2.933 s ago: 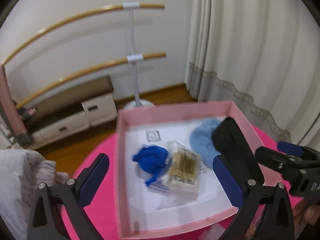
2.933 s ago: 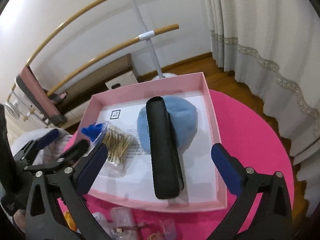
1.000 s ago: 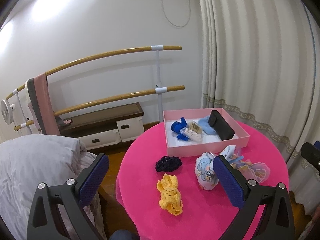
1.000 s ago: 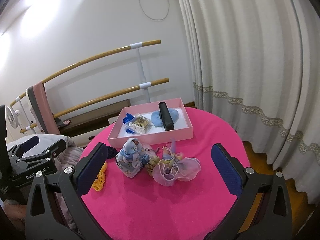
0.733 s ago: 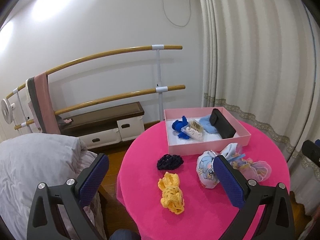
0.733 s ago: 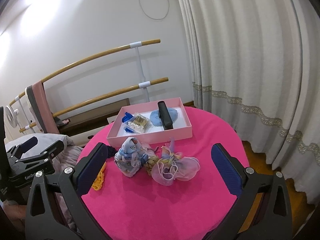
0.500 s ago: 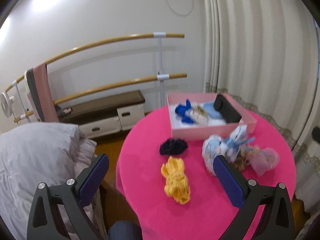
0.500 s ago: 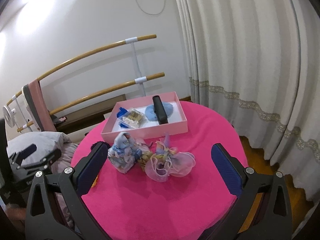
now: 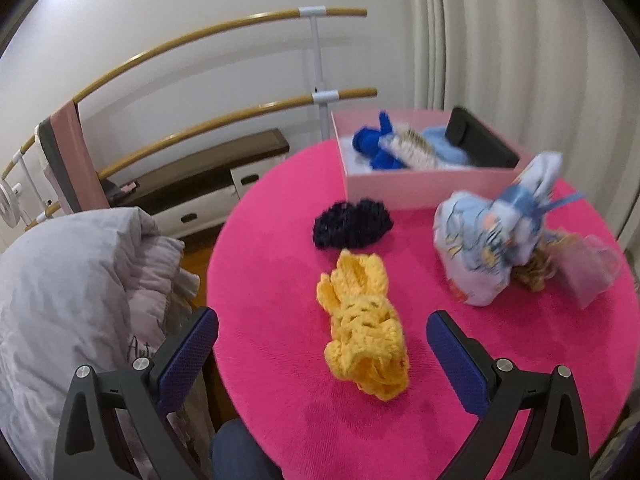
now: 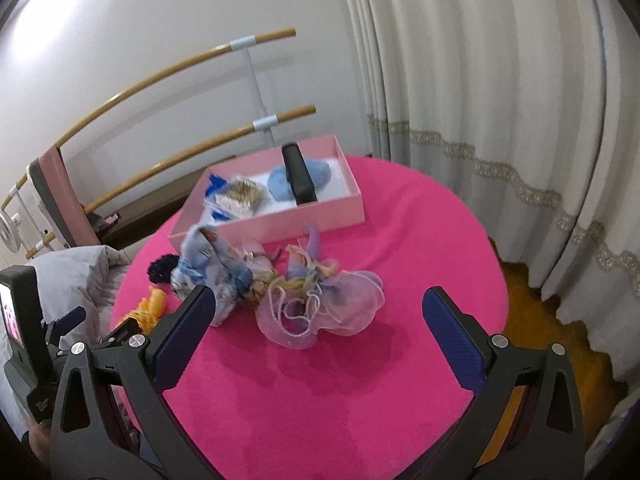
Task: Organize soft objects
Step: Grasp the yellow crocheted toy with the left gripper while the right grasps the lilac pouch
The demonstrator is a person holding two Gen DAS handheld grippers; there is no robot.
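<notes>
Fingers of left gripper (image 9: 322, 354) and right gripper (image 10: 318, 326) spread wide, empty, above pink table (image 10: 420, 240).

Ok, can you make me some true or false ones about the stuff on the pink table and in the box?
1. The yellow crochet piece lies on the table, outside the pink box. True.
2. The left hand-held gripper is squeezing the yellow crochet piece. False: it is open and grips nothing.
3. The black case is in the pink box. True.
4. The dark navy scrunchie is inside the box. False: it lies on the table beside the box.
5. The right hand-held gripper is open. True.
</notes>
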